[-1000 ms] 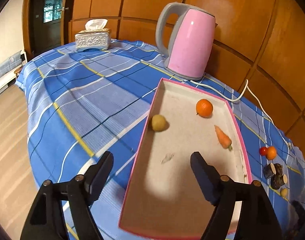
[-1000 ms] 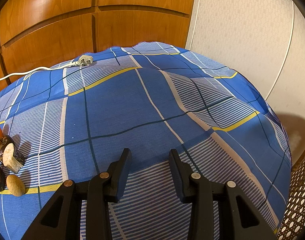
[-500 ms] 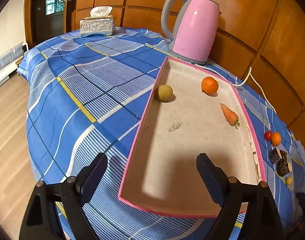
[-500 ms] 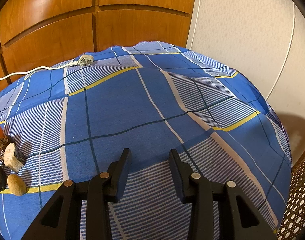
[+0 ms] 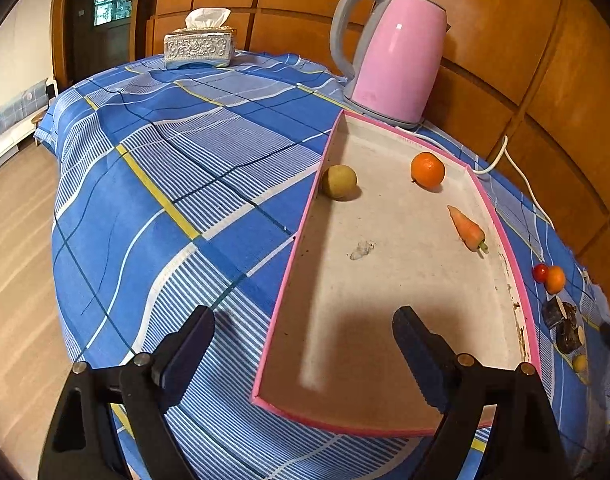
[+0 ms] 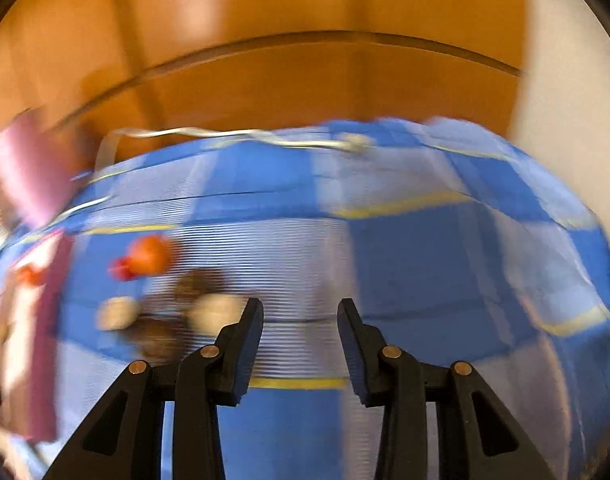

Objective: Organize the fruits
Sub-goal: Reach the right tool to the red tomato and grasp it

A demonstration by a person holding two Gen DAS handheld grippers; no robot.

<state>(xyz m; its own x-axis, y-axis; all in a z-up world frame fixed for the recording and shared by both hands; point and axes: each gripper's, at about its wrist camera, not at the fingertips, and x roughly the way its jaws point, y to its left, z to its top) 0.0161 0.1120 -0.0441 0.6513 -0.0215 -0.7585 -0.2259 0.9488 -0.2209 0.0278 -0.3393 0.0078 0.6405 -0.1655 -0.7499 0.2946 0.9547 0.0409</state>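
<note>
A pink-rimmed tray [image 5: 305, 216] on the blue checked cloth holds a yellow-green round fruit [image 5: 339, 181], an orange [image 5: 427, 170] and a small carrot [image 5: 467, 229]. My left gripper [image 5: 303, 314] is open wide above the tray's near left corner, one finger over the cloth and one over the tray floor. To the right of the tray lie a cherry tomato [image 5: 540, 272], a small orange fruit [image 5: 555, 279], dark brown pieces [image 5: 559, 312] and a small yellow fruit [image 5: 580, 363]. In the blurred right wrist view my right gripper [image 6: 299, 308] has a narrow empty gap, just right of the dark pieces [image 6: 197, 284] and the small orange fruit [image 6: 151, 254].
A pink kettle [image 5: 393, 52] stands behind the tray's far end, and its white cord [image 5: 517, 164] trails along the wooden wall. A silver tissue box [image 5: 199, 46] sits at the table's far left corner. The cloth drops to a wooden floor on the left.
The right gripper has swung fast to the left, so the loose fruits now lie just beside its left finger. The left gripper's jaws have widened and it has sunk slightly towards the tray.
</note>
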